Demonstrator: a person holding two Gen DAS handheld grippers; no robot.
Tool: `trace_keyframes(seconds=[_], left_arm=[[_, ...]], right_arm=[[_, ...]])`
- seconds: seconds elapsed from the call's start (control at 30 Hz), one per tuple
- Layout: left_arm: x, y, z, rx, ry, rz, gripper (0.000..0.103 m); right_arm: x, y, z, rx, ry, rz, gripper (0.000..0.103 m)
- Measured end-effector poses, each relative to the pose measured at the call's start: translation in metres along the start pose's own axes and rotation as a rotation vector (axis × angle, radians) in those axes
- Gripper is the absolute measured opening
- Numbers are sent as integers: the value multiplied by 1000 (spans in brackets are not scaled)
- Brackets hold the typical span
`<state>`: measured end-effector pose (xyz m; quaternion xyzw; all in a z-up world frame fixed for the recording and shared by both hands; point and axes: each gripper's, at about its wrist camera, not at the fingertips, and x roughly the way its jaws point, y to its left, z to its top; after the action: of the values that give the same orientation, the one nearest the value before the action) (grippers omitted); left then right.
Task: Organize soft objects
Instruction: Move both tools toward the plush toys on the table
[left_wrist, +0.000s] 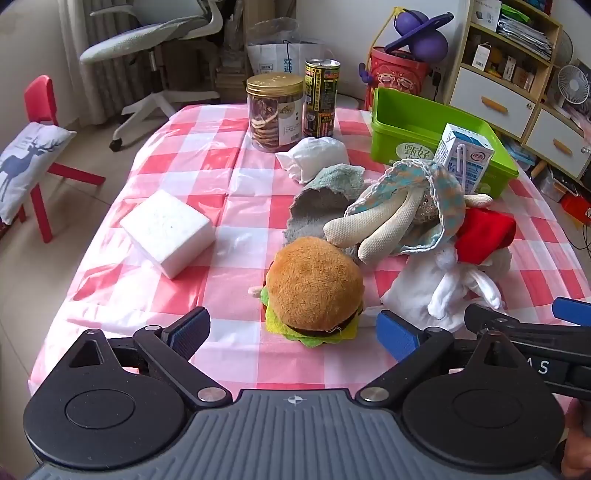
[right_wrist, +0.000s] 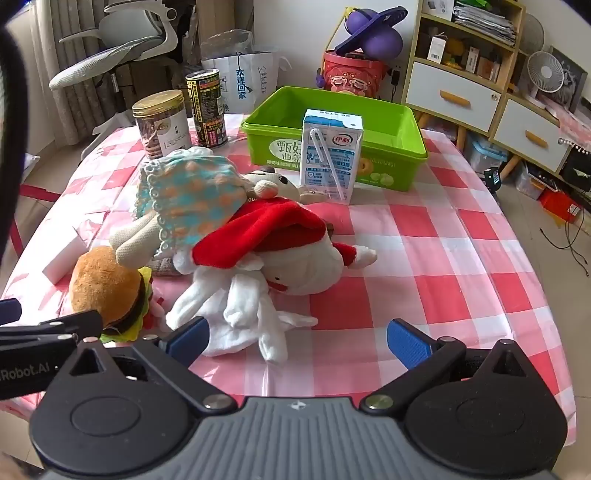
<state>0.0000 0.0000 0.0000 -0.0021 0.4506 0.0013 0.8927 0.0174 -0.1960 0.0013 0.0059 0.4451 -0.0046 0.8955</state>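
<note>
A plush hamburger (left_wrist: 314, 288) lies on the checked table just ahead of my open, empty left gripper (left_wrist: 293, 332); it also shows in the right wrist view (right_wrist: 107, 284). Behind it lie a cream doll in a teal dress (left_wrist: 402, 203) (right_wrist: 192, 195), a white plush with a red cape (left_wrist: 461, 266) (right_wrist: 280, 258), a grey cloth (left_wrist: 321, 199) and a white cloth (left_wrist: 317, 155). My right gripper (right_wrist: 297, 341) is open and empty, its fingers straddling the white plush's near limbs. An empty green bin (left_wrist: 417, 122) (right_wrist: 332, 110) stands at the back.
A milk carton (right_wrist: 330, 155) stands in front of the bin. A cookie jar (left_wrist: 275, 110) and a tall can (left_wrist: 320, 98) stand at the far edge. A white foam block (left_wrist: 168, 232) lies at the left. Chairs and shelves surround the table.
</note>
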Motion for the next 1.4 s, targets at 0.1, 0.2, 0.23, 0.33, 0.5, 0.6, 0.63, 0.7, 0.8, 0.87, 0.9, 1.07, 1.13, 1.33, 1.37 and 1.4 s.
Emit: trace_keyframes(seconds=[0.1,0.2,0.23,0.33,0.5,0.6,0.63,0.7,0.8,0.87,0.9,1.07,1.13,1.33,1.37,1.4], left_arm=[[0,0,0,-3,4,-1,93],[0,0,0,3,0,6,93],[0,0,0,2,0,7,93],[-1,-1,0,9,-8,12,93],[-7,3,7,17,7,22,93],[-15,11,14,28,20,3,93],[-18,14,17,27,16,6,93],[-24,20,24,27,-3,17,93],[-29,28,33,39,-19,23,94],[-28,33,36,32,-24,13,94],[-28,34,35,25,-29,6,94],[-11,35,23,-9,43,-41,94],[-8,37,22,-28,66,-89,94],[-12,34,20,4,39,-60,94],[-12,35,20,2,40,-62,94],[-11,35,19,1,41,-60,94]], right_arm=[[0,0,-1,-5,-8,-7,73],[1,0,-1,-5,-8,-5,73],[1,0,-2,-5,-10,-5,73],[-2,-1,0,4,-11,1,73],[-8,-4,5,7,-37,7,73],[-17,-9,4,14,-79,7,73],[-21,-12,5,25,-98,8,73],[-28,-17,4,64,-132,19,74],[-35,-25,4,148,-162,55,74],[-34,-27,8,175,-138,76,74],[-34,-28,8,186,-133,87,74],[-24,-21,5,166,-93,66,74],[-22,-15,4,145,-77,70,74],[-15,-5,1,116,-44,48,74],[-14,-4,2,117,-37,49,74],[-13,-3,2,117,-34,46,74]])
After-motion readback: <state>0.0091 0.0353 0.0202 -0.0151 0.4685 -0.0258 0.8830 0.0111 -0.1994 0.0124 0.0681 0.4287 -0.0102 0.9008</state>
